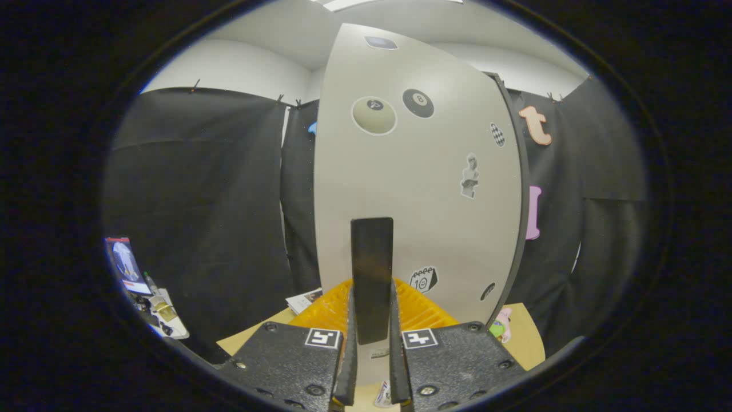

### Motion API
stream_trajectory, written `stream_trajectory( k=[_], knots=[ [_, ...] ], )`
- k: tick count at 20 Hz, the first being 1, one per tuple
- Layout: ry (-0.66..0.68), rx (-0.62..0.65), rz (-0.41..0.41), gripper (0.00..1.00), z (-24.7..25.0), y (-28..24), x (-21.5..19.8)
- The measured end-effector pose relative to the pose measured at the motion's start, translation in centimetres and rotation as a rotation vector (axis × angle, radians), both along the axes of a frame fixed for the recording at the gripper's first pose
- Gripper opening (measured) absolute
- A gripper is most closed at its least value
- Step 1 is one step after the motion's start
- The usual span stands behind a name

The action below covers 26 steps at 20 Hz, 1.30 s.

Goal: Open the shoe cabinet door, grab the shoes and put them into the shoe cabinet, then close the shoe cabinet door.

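Clearly, your gripper [372, 366] was clamped on the dark handle [372, 274] of the shoe cabinet door [417, 189], fingers pressing both its sides. Pulling off the hinge arc could have slipped that grip. You held it level, pointed straight at the door, above the yellow rack [423, 312].

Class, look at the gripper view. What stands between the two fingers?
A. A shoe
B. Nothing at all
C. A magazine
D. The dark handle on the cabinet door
D: the upright dark handle of the grey door stands between the fingers, which sit close at its sides; whether both press on it cannot be told.
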<state>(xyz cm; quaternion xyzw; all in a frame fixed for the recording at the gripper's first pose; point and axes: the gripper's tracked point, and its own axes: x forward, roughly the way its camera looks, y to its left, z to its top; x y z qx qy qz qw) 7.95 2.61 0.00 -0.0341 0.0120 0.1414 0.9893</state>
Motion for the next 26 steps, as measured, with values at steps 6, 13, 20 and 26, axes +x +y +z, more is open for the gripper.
stream_trajectory(
  k=[6,13,20,26],
  knots=[
    [-0.038,-0.019,-0.035,0.26,-0.2,-3.9,-3.1],
    [-0.091,-0.022,-0.171,0.18,0.1,-9.7,-6.1],
    [-0.123,0.020,-0.340,0.06,0.3,-19.0,-8.2],
    [-0.094,0.155,-0.275,0.04,0.5,-24.2,-8.4]
  ],
)
